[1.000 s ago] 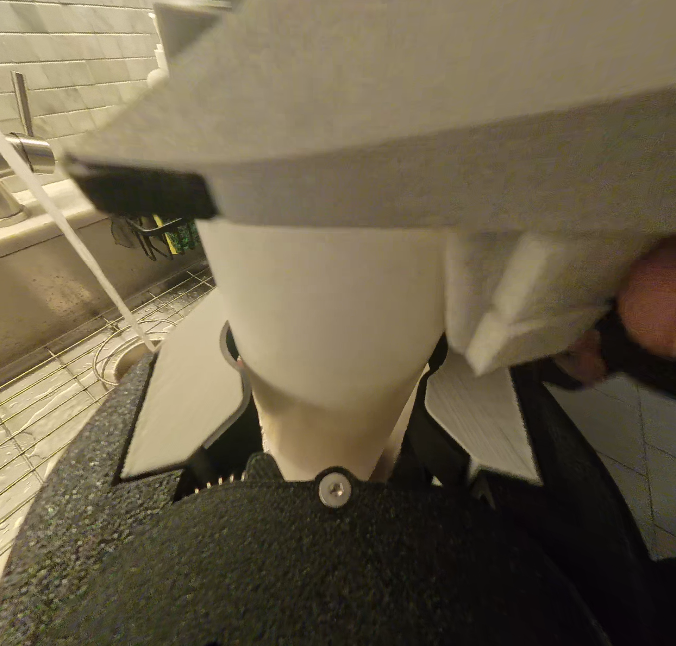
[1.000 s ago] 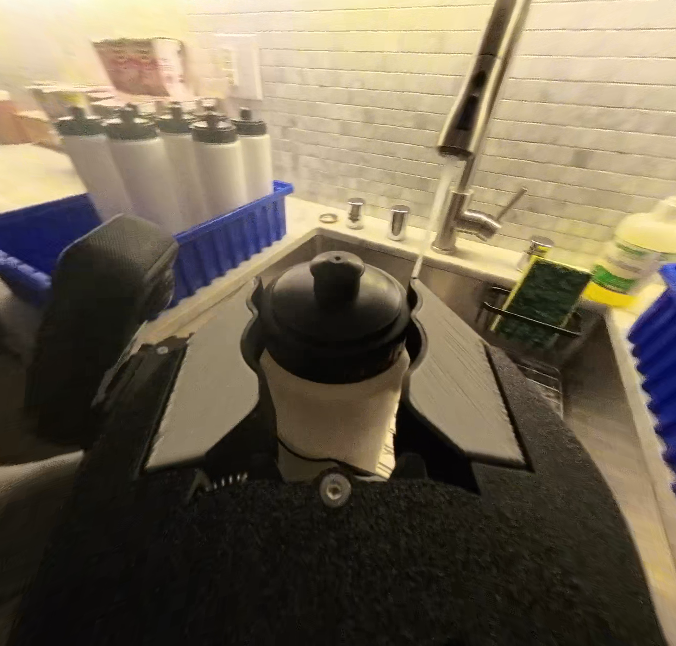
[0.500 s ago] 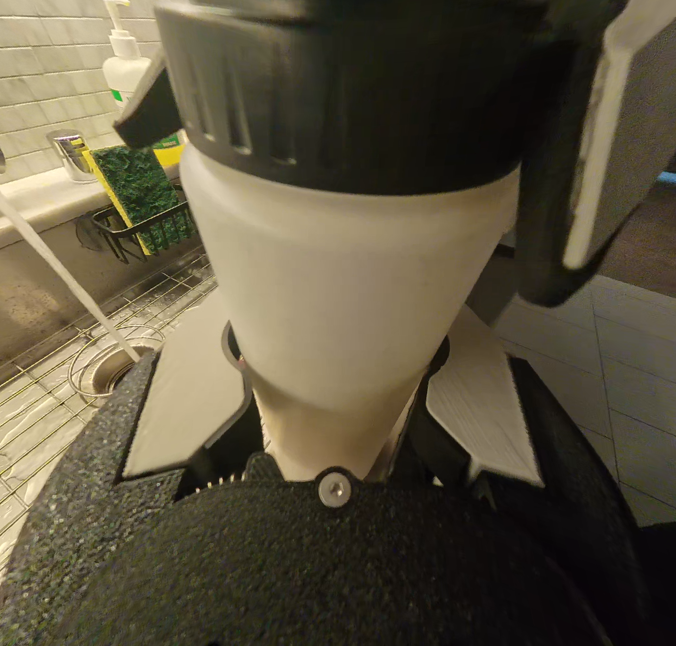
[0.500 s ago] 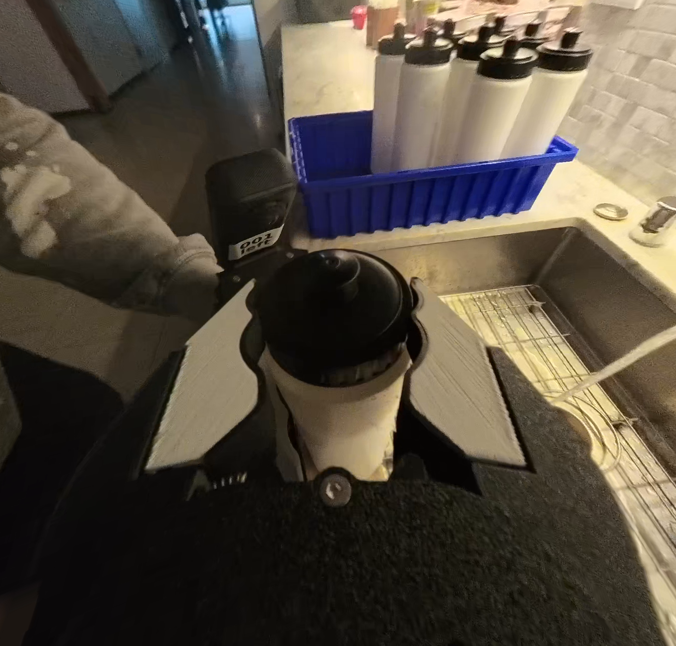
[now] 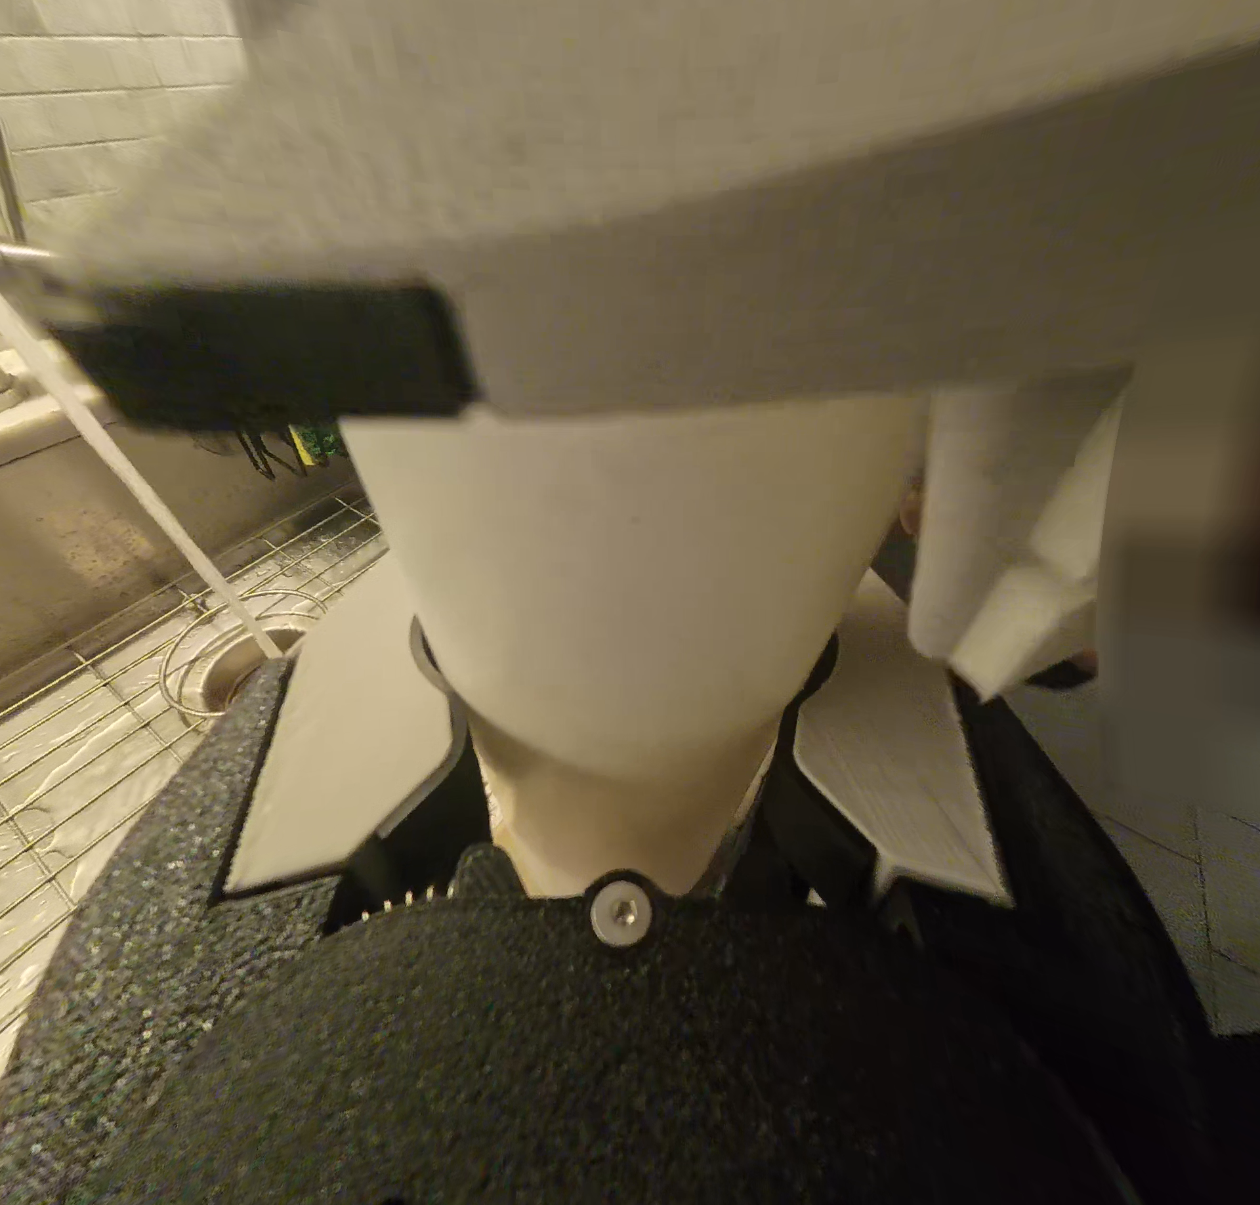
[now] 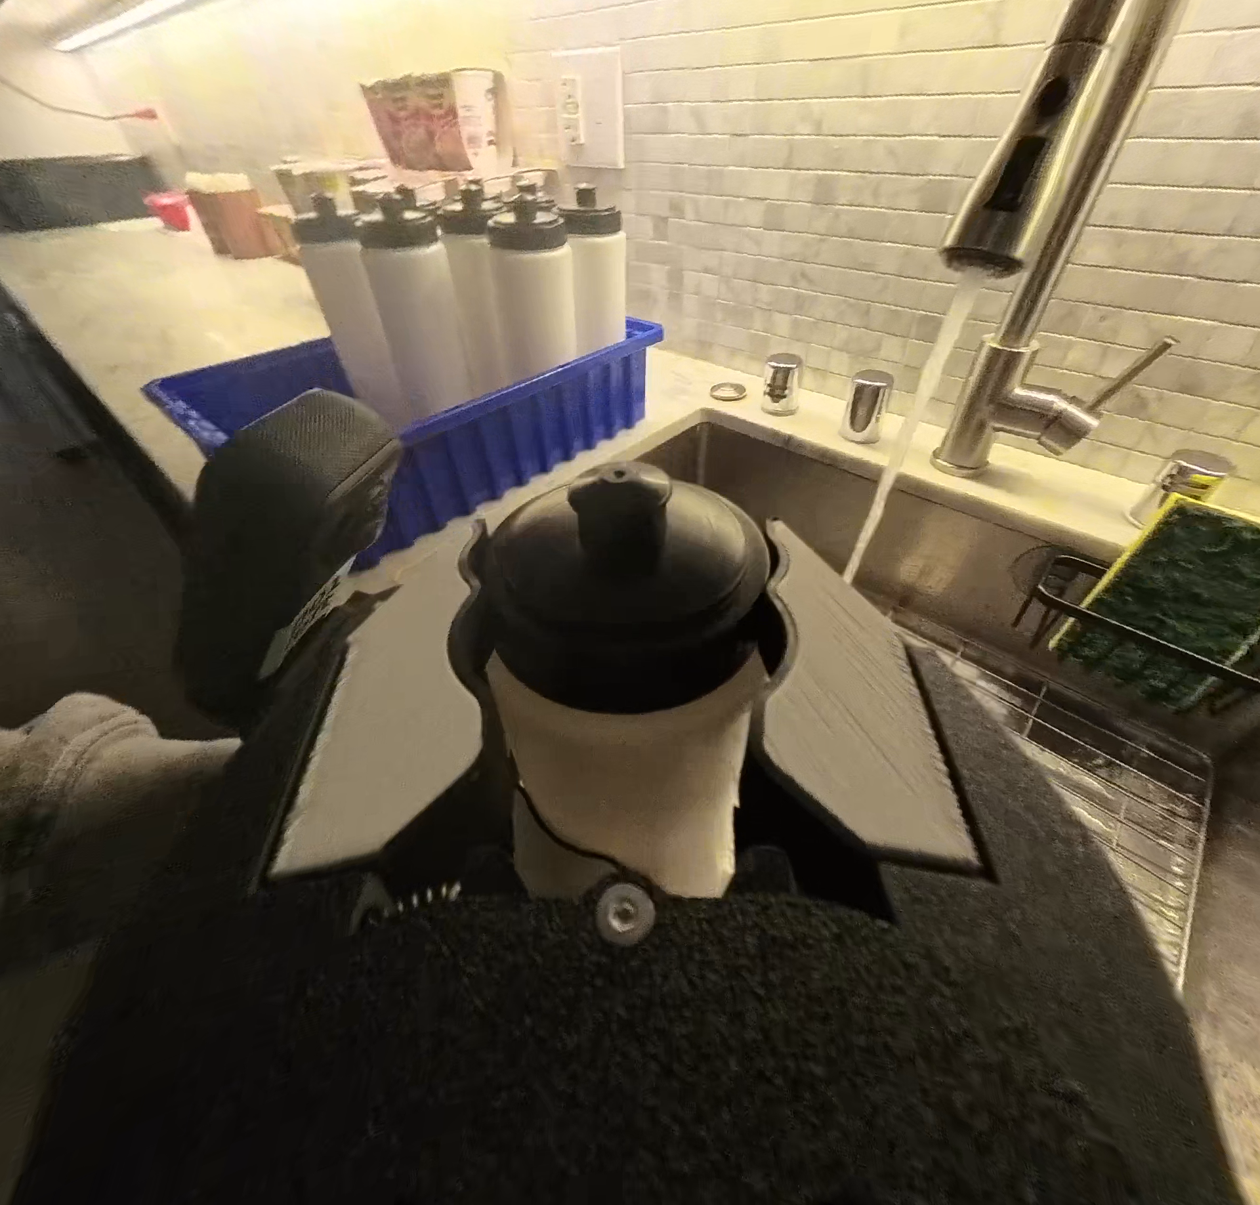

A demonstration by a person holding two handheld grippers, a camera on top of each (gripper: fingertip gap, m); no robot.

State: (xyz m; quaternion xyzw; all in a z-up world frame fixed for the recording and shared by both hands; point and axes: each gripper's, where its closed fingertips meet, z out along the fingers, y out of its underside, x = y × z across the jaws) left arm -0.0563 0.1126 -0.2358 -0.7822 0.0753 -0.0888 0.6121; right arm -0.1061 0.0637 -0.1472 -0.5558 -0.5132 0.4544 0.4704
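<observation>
The right gripper (image 6: 624, 616) has been swung back over the sink (image 6: 763, 477); both grippers are closed on one bottle (image 6: 624, 763): cap (image 6: 624, 599) clamped, body gripped by the left gripper (image 5: 624, 661), steadied for twisting.

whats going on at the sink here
A person holds one white bottle with both tools. The left tool is clamped around the bottle's body, and the right tool is closed around its black cap. They hold it beside the sink, where the faucet is running. More capped white bottles stand in a blue bin on the counter.
</observation>
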